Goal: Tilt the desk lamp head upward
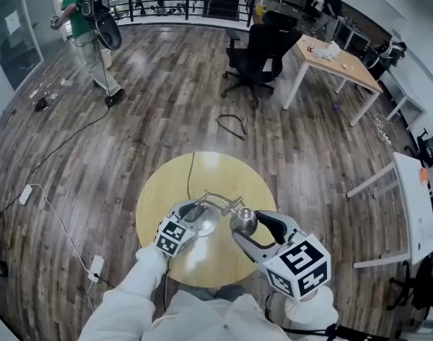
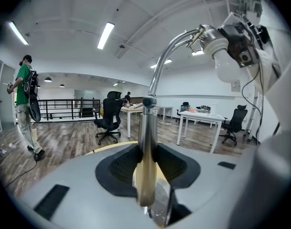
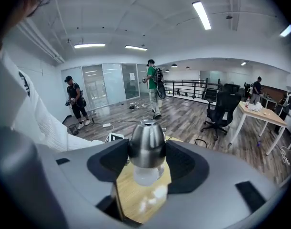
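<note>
Though unseen overhead, bulb (image 3: 146, 174) (white) below lamp (image 3: 146, 146)

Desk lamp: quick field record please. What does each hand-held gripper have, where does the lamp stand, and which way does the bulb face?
left hand-held gripper: shut on lamp stem
right hand-held gripper: shut on lamp head
lamp stands on: round yellow table
bulb: under the metal head, facing down at the table

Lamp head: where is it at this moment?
Low in the head view, the lamp head is over the round table, held between the fingers of the right gripper.
</note>
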Tool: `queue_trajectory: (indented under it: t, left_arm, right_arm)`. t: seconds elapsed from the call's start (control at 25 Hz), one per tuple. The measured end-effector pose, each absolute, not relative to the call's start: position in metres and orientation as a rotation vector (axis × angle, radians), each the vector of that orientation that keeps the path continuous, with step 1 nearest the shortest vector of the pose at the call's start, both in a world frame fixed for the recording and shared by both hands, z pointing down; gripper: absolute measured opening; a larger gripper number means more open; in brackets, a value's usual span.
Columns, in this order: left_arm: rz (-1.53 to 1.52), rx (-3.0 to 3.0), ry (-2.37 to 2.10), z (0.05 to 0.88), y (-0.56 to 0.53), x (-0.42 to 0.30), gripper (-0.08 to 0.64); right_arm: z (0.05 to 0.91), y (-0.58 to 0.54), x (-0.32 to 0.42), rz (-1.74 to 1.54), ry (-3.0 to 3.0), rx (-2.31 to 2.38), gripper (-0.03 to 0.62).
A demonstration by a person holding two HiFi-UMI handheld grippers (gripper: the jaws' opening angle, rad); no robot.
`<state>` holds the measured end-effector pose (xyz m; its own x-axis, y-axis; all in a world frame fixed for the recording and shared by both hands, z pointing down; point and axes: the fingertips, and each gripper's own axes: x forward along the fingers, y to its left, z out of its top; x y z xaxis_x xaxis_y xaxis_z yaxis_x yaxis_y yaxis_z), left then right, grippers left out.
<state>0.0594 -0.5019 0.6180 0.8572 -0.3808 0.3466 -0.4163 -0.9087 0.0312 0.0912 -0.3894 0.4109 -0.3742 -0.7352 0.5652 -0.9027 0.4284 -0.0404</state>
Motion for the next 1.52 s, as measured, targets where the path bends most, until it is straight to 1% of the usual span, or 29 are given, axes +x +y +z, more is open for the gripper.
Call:
queue_trajectory:
  t: [0.16,0.84,1.36,1.52]
  left_arm:
    - [0.485,2.92,-0.627,0.608,-0.505,0.057,0.129]
    - [0.588,3.029,-0.489,0.621,-0.5,0.059,0.127]
    - [0.611,3.056,-0.565,0.614,-0.498,0.058,0.129]
    - [0.547,3.035,-0.625,0.604,-0.496,0.051,0.129]
  right_arm:
    - [0.403,-0.402,0.083,0.484,-2.172,1.315,0.255]
    - [0.372,-0.444,0.067,0.483,-2.146,1.253,0.256]
    - [0.369,-0.443,0.071,0.528,-2.368,1.211,0.256]
    - [0.363,-0.436,0.084,0.565,-2.436,1.225,0.256]
